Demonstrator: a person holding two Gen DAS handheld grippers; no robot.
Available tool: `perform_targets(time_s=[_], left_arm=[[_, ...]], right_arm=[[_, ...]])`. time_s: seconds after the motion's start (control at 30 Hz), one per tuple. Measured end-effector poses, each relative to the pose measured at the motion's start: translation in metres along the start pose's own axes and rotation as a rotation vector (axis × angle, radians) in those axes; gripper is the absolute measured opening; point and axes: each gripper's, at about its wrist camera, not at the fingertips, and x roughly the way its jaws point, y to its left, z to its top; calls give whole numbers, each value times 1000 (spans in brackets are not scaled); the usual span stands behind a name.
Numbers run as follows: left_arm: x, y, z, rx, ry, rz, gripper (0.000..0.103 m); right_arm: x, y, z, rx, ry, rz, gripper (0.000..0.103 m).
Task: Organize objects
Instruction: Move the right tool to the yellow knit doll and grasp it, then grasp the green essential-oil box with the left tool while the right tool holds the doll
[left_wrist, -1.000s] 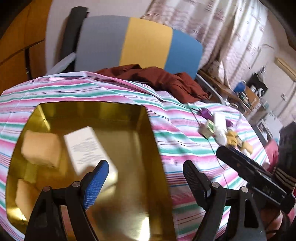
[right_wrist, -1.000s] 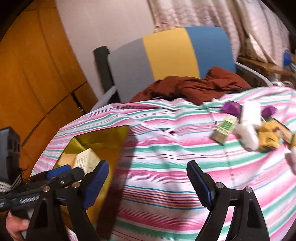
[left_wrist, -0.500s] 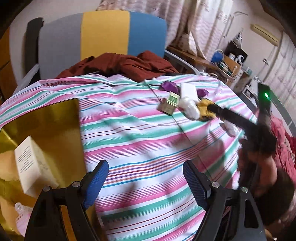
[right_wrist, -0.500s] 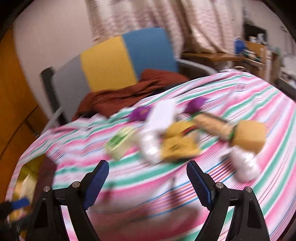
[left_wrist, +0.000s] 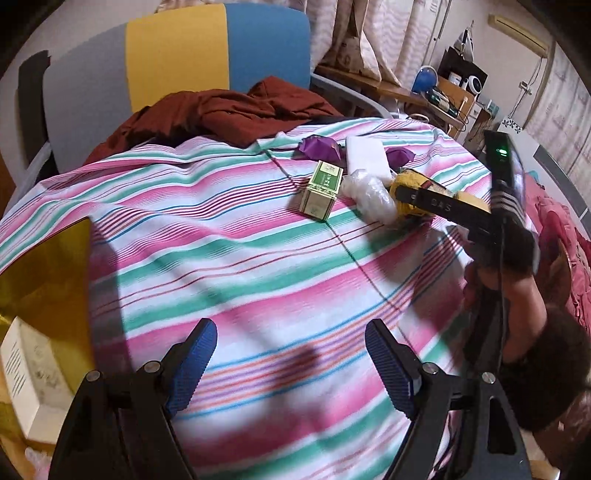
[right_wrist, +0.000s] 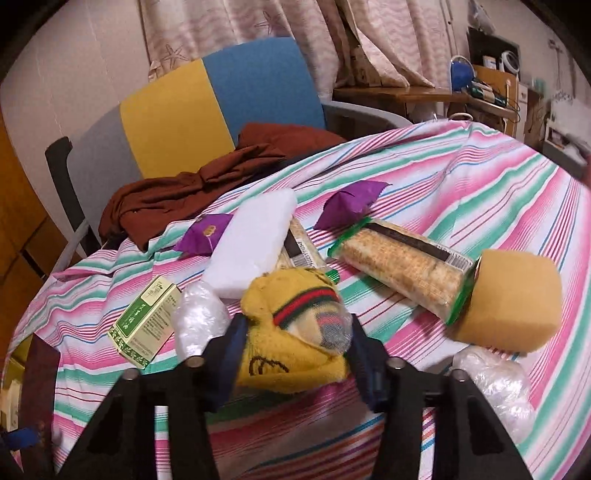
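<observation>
Right tongs (right_wrist: 295, 339) clamped on yellow knit sock bundle (right_wrist: 291, 332), red-green band, lying on striped cloth surface (left_wrist: 258, 258) among the clutter. Beside it: green printed carton (right_wrist: 146, 321), lettering unreadable; crinkly plastic wad (right_wrist: 199, 317); white foam block (right_wrist: 255, 240); cracker sleeve (right_wrist: 402, 269); orange sponge (right_wrist: 511, 299). Left tongs (left_wrist: 291, 358) apart, holding nothing. Gold tray (left_wrist: 44, 273) containing white box (left_wrist: 26, 373).

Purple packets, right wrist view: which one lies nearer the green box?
The left purple packet, tucked against the white block's left edge. The other purple packet sits right of that block, farther from the green box.
</observation>
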Motion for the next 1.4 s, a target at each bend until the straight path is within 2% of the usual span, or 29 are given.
perform_targets(time_s=[0.1,0.27,0.43,0.63,0.7,0.77,0.8,0.9,0.93,1.1,1.27,1.4], left_arm=[[14,-4,13,2,2,-14,84],[39,-20,44,40,-25,8,84],[67,-31,75,80,-55,38,84],[95,-37,94,120,-61,71,84],[99,-40,97,129,-84,88,84],[100,-40,97,130,-107,112,80],[101,-40,96,125,-113,105,74],[106,-40,89,137,-123,123,41],[109,-41,86,150,-119,128,36],[102,-39,73,207,-166,115,31],[97,-38,67,191,-174,122,31],[91,-35,58,155,-170,90,31]], right_arm=[[-4,-1,-3,0,-17,11,44],[-14,4,-10,-31,-53,-9,40],[-14,2,-13,-24,-53,-13,40],[-12,0,-15,-11,-52,-16,40],[-12,1,-15,-14,-53,-20,40],[-11,1,-16,-16,-51,-21,40],[-11,1,-16,-16,-50,-20,40],[-11,0,-15,-13,-50,-19,40],[-11,0,-15,-13,-50,-19,40],[-10,1,-15,-20,-51,-25,40],[-11,3,-16,-30,-57,-37,40],[-18,6,-16,-40,-88,-52,40]])
